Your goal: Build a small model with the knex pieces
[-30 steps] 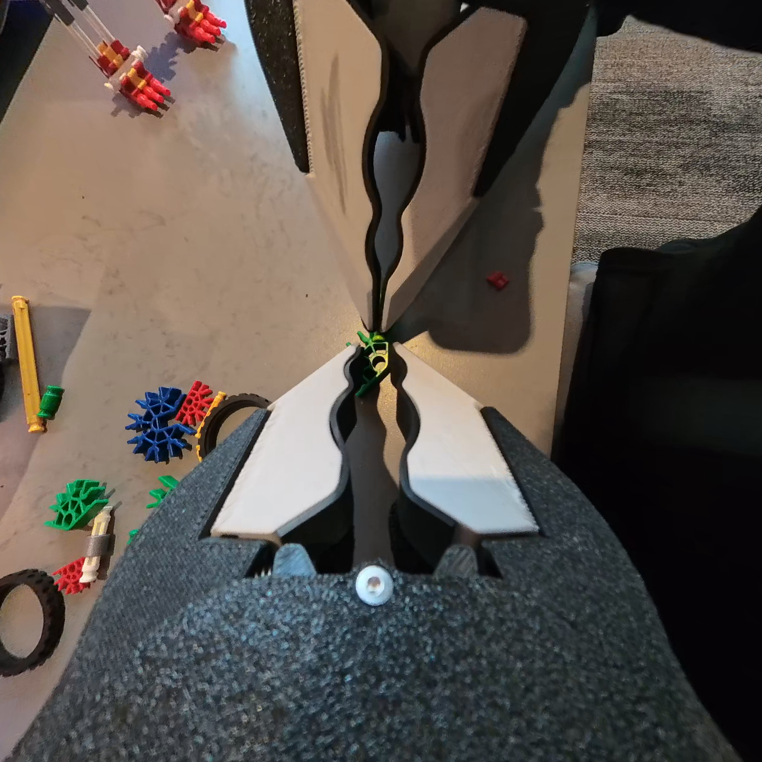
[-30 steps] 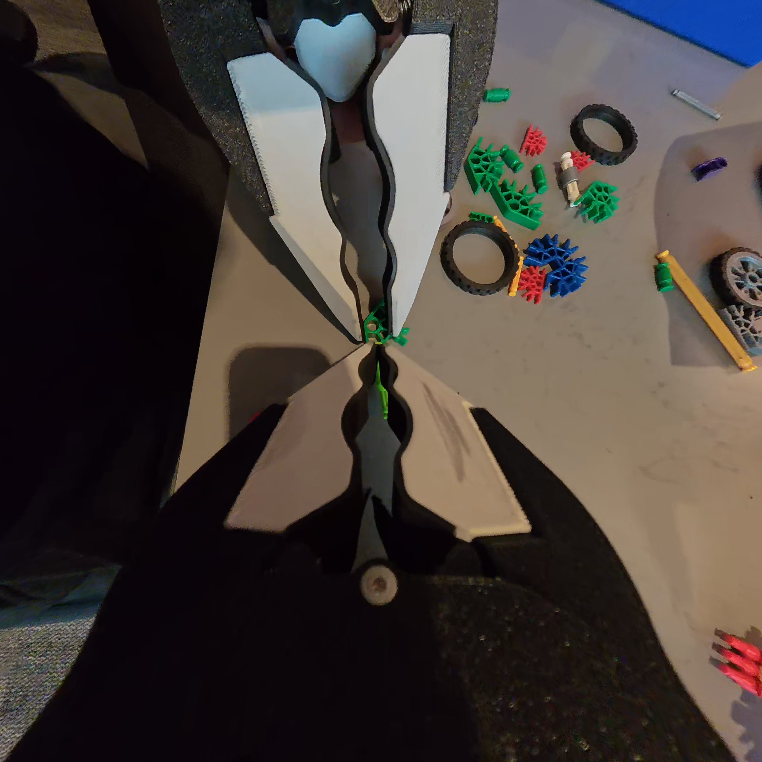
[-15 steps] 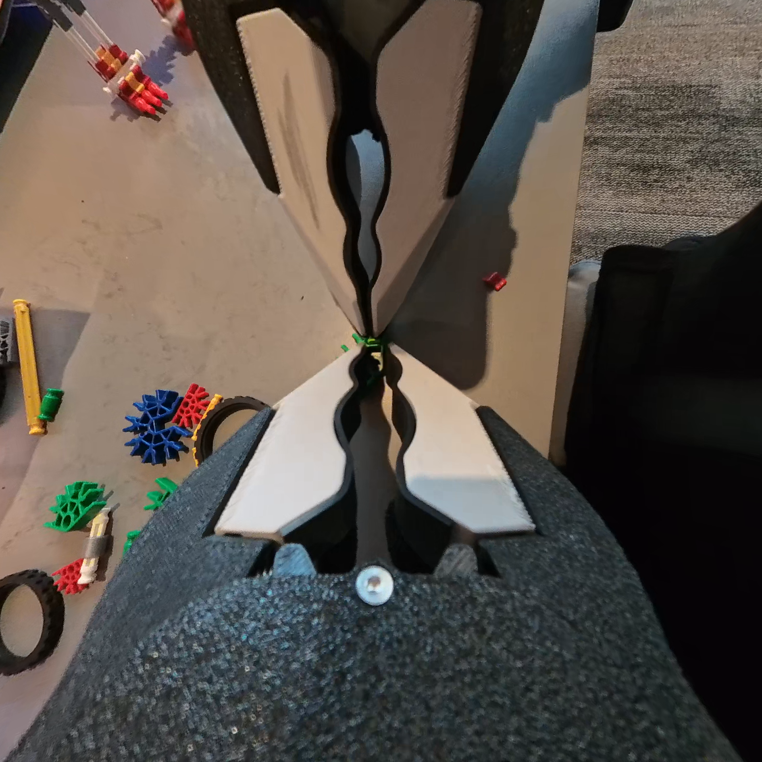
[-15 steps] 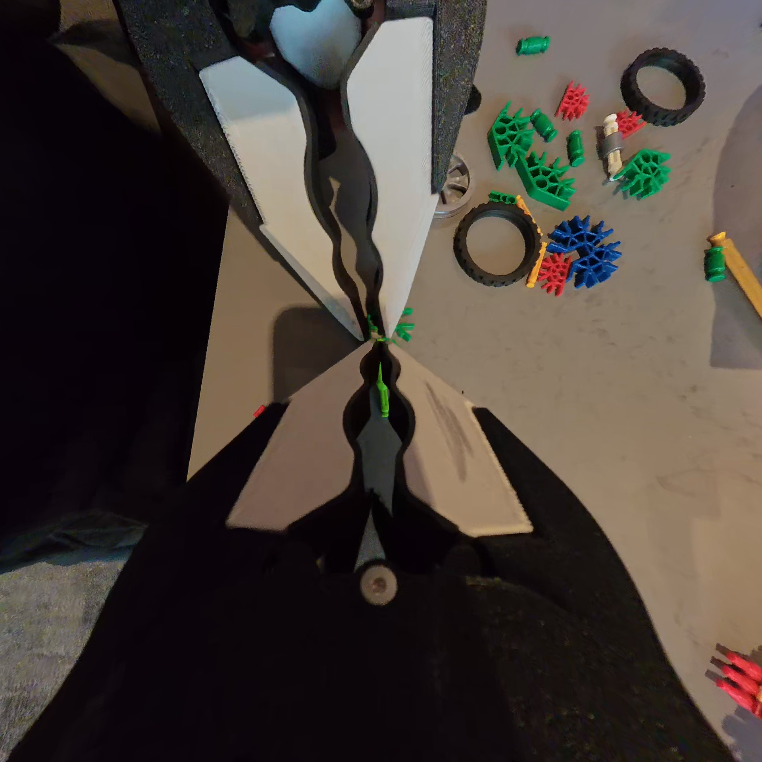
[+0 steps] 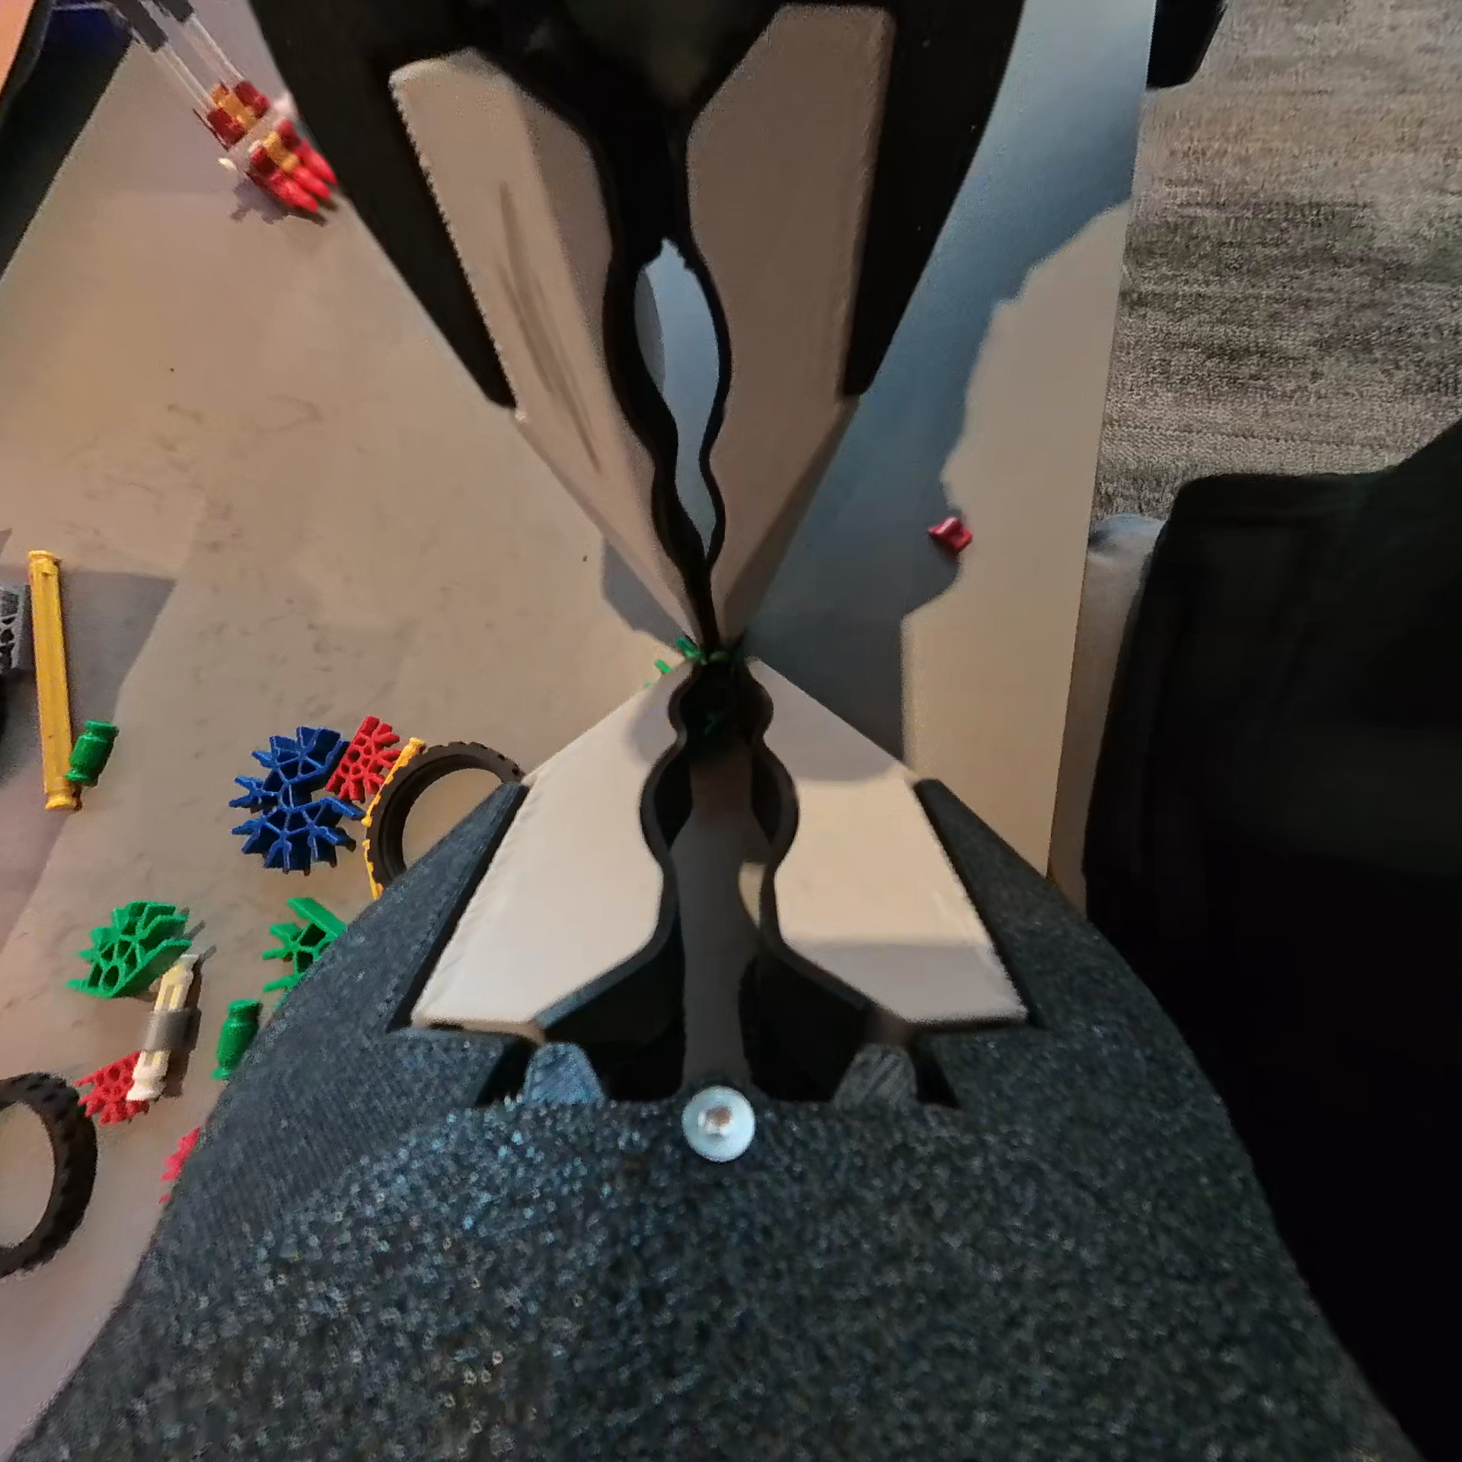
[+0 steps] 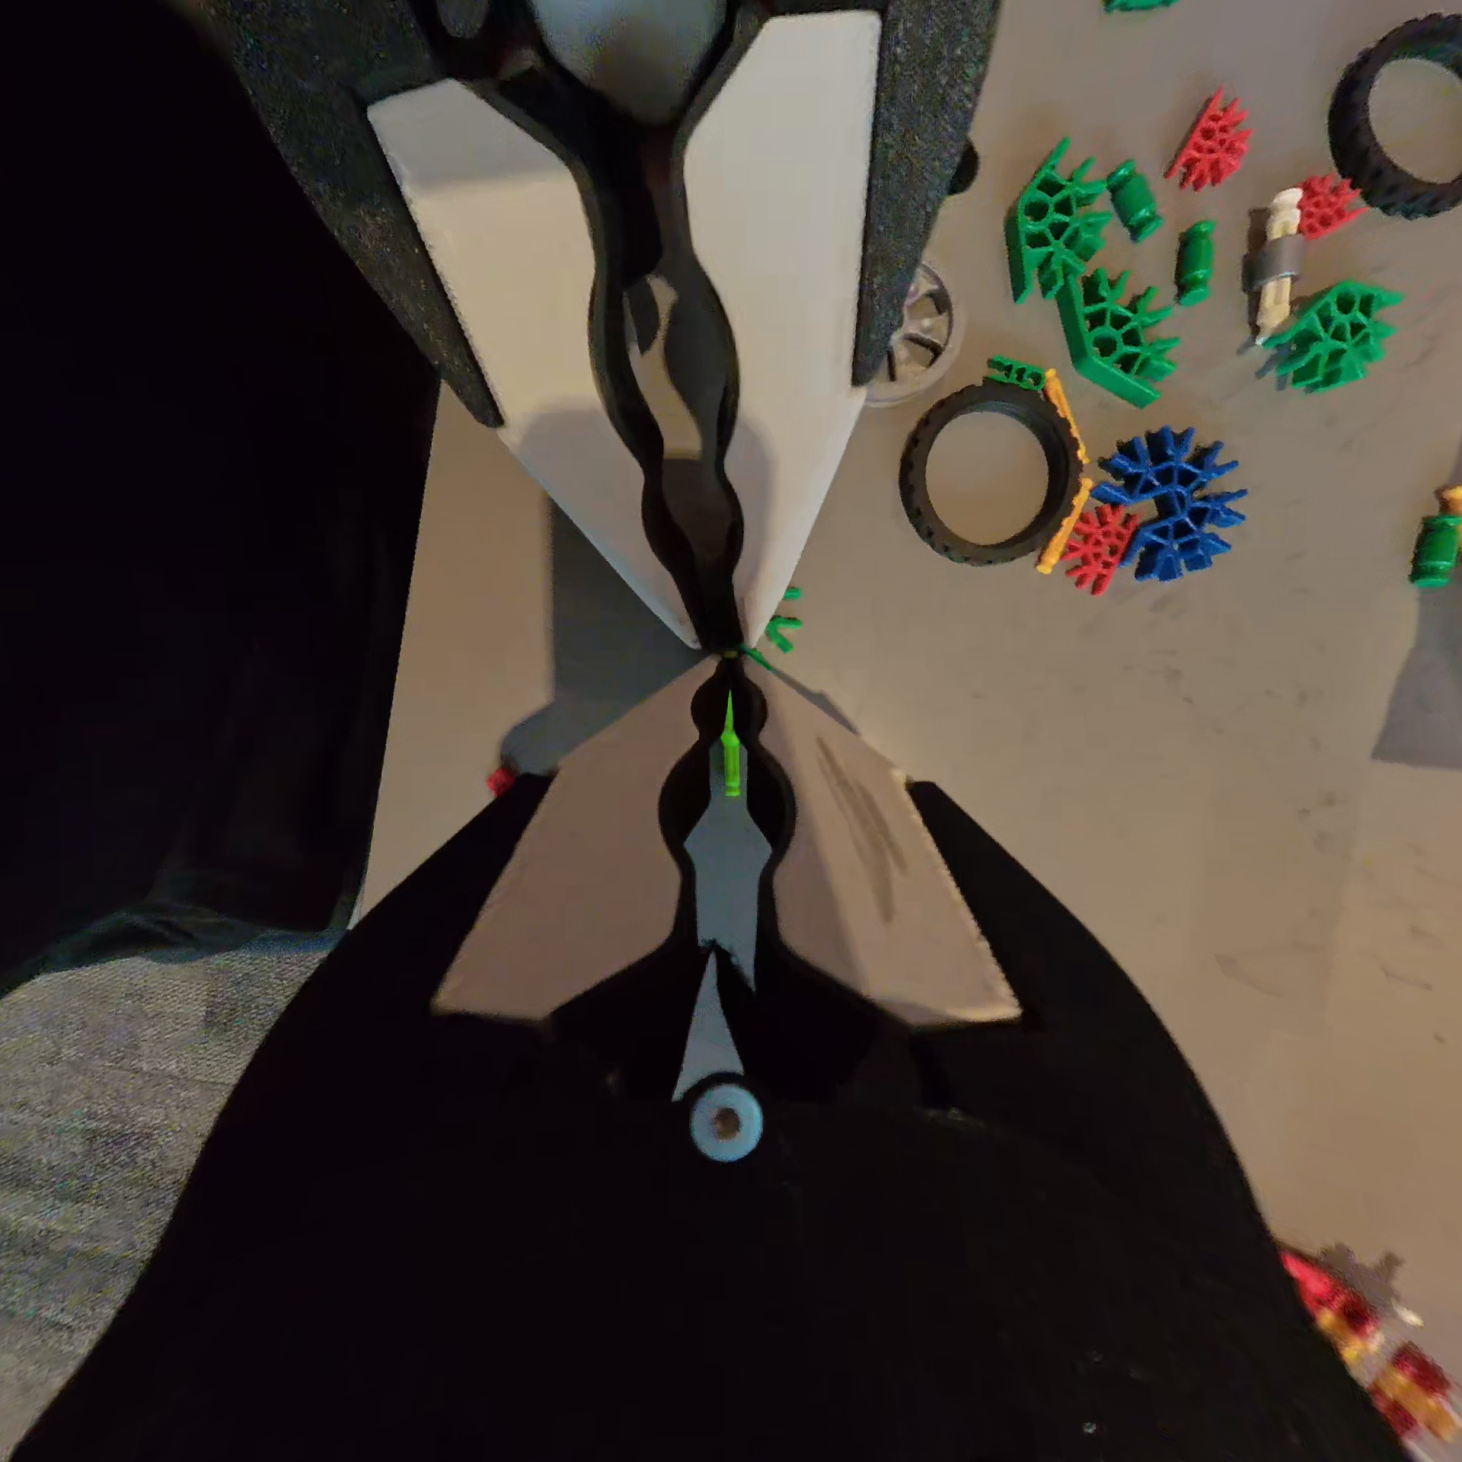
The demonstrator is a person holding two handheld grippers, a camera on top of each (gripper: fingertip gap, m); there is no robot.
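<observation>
My left gripper point(image 5: 712, 676) is shut on a small dark green connector point(image 5: 706, 716), most of it hidden between the fingers. My right gripper point(image 6: 728, 664) is shut on a thin light green rod point(image 6: 732, 751) that lies along the gap between its fingers. The two grippers meet tip to tip above the grey table point(image 5: 316, 475). The right gripper point(image 5: 710, 633) comes down from the top of the left wrist view. The left gripper point(image 6: 718, 633) comes down from the top of the right wrist view, with green connector prongs point(image 6: 783, 625) sticking out beside its tips.
Loose parts lie to one side on the table: a black tyre point(image 6: 918, 490), blue connectors point(image 6: 1171, 498), green connectors point(image 6: 1107, 316), a yellow rod point(image 5: 47, 672) and red-tipped assemblies point(image 5: 269, 150). A small red piece point(image 5: 949, 534) lies near the table edge point(image 5: 1068, 712). Carpet and a dark seat lie beyond. Less than 4 cm separates the two grippers' tips.
The two grippers have closed in tip to tip, and the green connector is now more hidden between the fingers. Both views have shifted over the table; the loose parts look nearer in the right wrist view.
</observation>
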